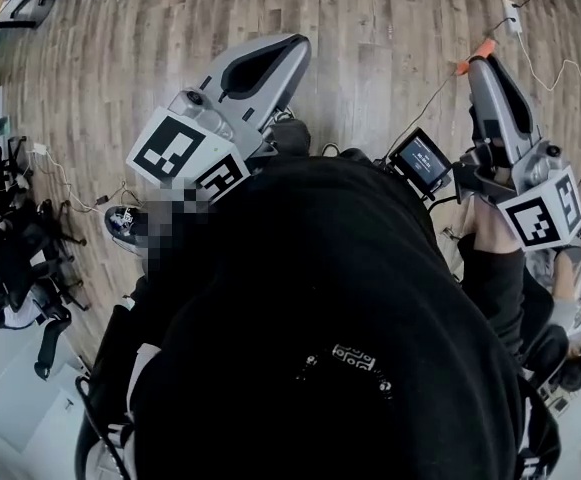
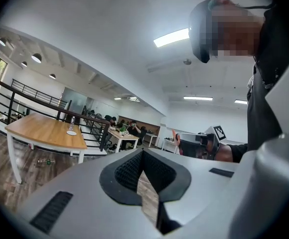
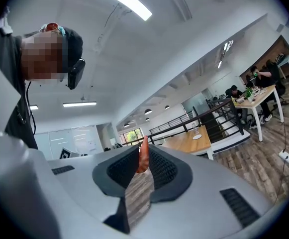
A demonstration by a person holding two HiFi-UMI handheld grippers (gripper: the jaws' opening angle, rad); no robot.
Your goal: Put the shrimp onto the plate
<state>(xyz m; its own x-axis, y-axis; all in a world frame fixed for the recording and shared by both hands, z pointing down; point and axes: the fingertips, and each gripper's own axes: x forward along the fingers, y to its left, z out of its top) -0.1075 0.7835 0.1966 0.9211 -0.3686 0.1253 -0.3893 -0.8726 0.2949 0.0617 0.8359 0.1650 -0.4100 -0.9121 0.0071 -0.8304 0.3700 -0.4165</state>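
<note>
**Item:** shrimp (image 3: 144,158), orange, pinched upright at the tips of the right tool (image 1: 473,63). It is carried in the air over the wood floor (image 1: 370,28), with no table beneath it. The plate is not seen.

**Step, as judged:** carry to the plate.

**Handling:** hold the pinch steady, since only the tips grip it. Lower it over the plate's middle before letting go.

**Right tool:** jaws narrowly apart, clenched on the shrimp.

**Left tool** (image 2: 143,153)**:** closed, tips together, nothing between.
</note>
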